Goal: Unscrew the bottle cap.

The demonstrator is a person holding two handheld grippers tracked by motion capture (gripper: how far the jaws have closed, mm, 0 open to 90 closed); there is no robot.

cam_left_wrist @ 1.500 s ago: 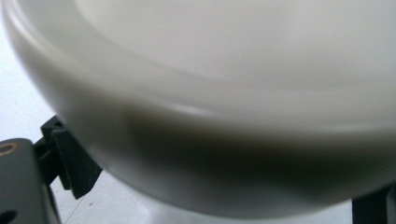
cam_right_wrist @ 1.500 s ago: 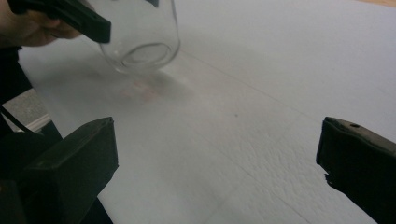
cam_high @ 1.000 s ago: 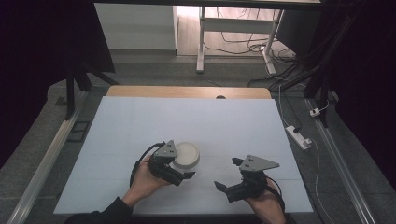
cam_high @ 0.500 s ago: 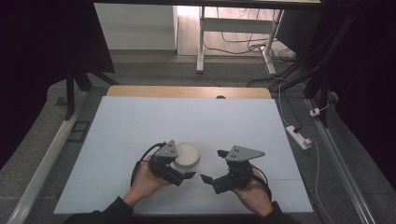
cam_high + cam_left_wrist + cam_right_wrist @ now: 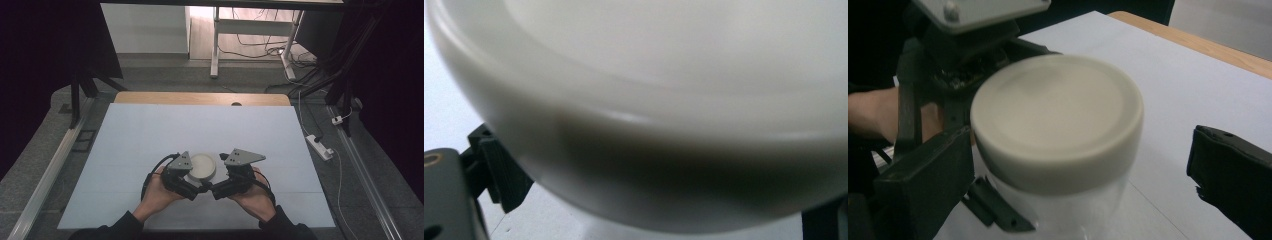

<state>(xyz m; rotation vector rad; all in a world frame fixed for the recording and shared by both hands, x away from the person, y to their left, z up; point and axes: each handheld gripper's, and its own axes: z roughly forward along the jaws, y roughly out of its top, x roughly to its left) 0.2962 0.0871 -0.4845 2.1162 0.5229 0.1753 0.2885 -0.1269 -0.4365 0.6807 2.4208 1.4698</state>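
Clamping the white jar (image 5: 203, 167) — that's the left hand-held gripper (image 5: 192, 184); right hand-held gripper (image 5: 216, 188) spread wide around its cream lid (image 5: 1057, 115) — not touching.

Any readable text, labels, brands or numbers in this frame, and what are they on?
None can be read.
The jar and its cream lid look plain, with no label on the sides facing the cameras.
The grey plate on the right gripper bears no lettering.
The white table carries no print.
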